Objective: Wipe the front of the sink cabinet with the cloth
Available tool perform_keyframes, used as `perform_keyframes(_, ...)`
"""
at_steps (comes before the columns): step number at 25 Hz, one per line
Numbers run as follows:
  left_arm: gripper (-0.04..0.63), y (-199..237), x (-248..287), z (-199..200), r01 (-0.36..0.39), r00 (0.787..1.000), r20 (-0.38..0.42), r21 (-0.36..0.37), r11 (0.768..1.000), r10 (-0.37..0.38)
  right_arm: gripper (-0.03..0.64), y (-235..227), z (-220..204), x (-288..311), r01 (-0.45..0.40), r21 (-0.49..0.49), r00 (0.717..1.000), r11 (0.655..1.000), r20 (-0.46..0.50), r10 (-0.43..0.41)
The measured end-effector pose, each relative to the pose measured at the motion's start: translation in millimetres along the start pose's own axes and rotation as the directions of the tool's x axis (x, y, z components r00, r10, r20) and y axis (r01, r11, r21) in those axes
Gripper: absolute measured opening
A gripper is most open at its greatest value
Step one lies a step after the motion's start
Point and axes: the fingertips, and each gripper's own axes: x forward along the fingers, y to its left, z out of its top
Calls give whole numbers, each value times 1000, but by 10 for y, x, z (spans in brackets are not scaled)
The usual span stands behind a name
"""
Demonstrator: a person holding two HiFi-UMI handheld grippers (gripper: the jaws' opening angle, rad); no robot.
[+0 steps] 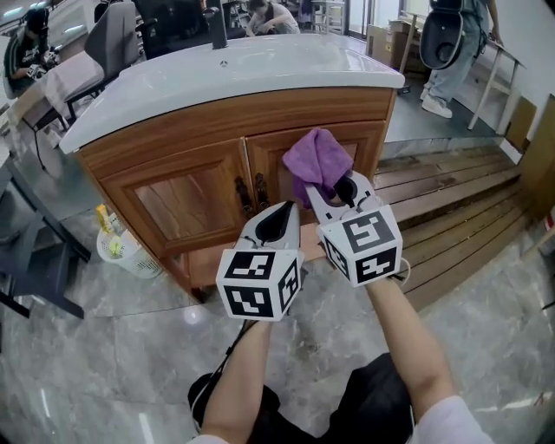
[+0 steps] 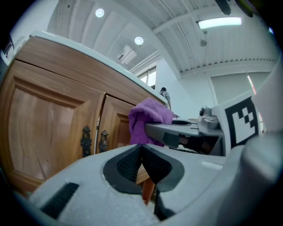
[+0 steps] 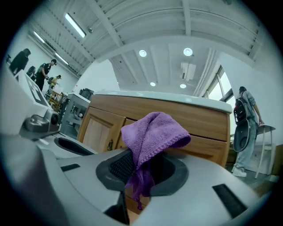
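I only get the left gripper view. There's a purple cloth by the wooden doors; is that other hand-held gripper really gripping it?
Observer: Yes; the right gripper view shows the right hand-held gripper shut on the cloth, a tail hanging between its jaws.
Operator: What's on top of the cabinet?
Observer: The head view shows a white sink top with a dark tap at the back.
Operator: Anything on the floor?
Observer: A small white basket stands beside the cabinet, at the head view's left.
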Motion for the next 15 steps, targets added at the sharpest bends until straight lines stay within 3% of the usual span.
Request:
perform_keyframes(7, 6, 664, -487, 125, -182, 983, 19, 27, 983, 182, 77, 871, 264, 299, -193, 8, 979, 981, 68, 192)
perform_keyframes(15, 6, 1282, -1186, 202, -367, 930, 26, 51, 929, 366, 77, 1768, 451, 506, -354, 28, 930, 935, 117, 349)
